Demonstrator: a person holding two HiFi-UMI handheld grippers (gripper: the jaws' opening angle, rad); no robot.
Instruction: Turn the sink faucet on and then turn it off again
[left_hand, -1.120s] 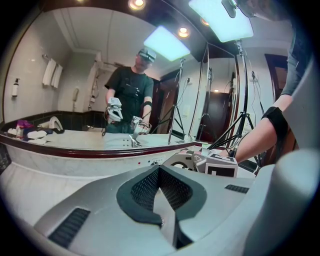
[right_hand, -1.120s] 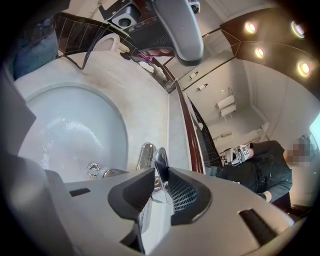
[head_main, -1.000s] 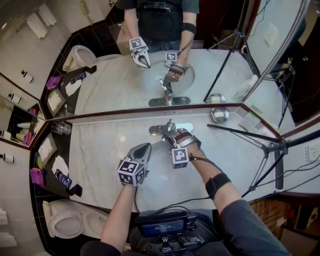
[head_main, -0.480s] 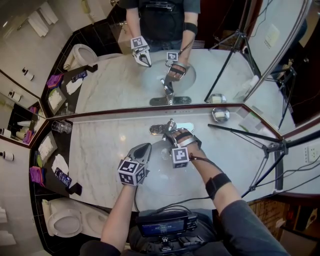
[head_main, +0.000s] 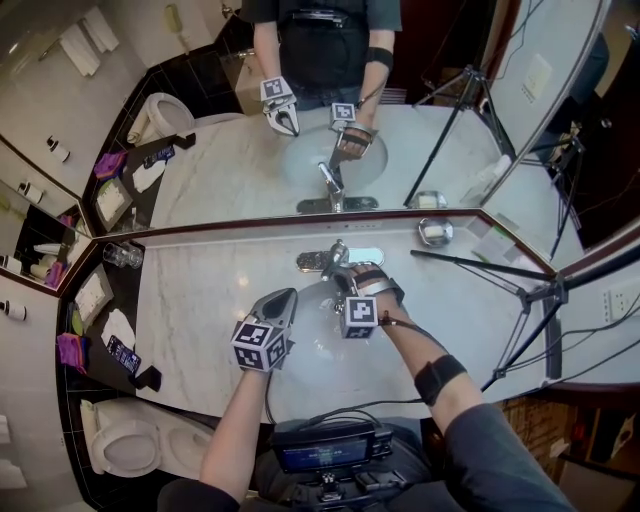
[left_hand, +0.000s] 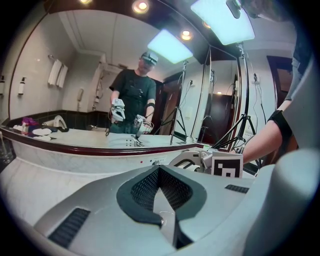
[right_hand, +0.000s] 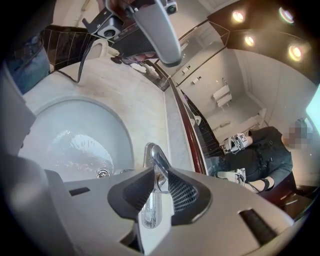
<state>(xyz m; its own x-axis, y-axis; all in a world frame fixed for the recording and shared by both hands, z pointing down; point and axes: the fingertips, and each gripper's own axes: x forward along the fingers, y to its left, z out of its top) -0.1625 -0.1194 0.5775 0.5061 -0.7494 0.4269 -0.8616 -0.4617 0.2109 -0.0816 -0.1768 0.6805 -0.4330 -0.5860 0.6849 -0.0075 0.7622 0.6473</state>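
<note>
Our right gripper (right_hand: 159, 174) pinched the polished chrome faucet lever (right_hand: 155, 153), jaws just easing slightly wider. Our left gripper (left_hand: 159, 180) hung closed, empty.

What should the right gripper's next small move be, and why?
Probably swing the lever back to off. The right gripper has its fingers on it, just eased slightly wider, and water ripples in the basin, so the faucet seems already on.

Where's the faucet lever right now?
The faucet lever sits clamped between the right gripper's pads, centre of the right gripper view; in the head view it's at the back of the marble counter, behind the sink basin, below the mirror.
</note>
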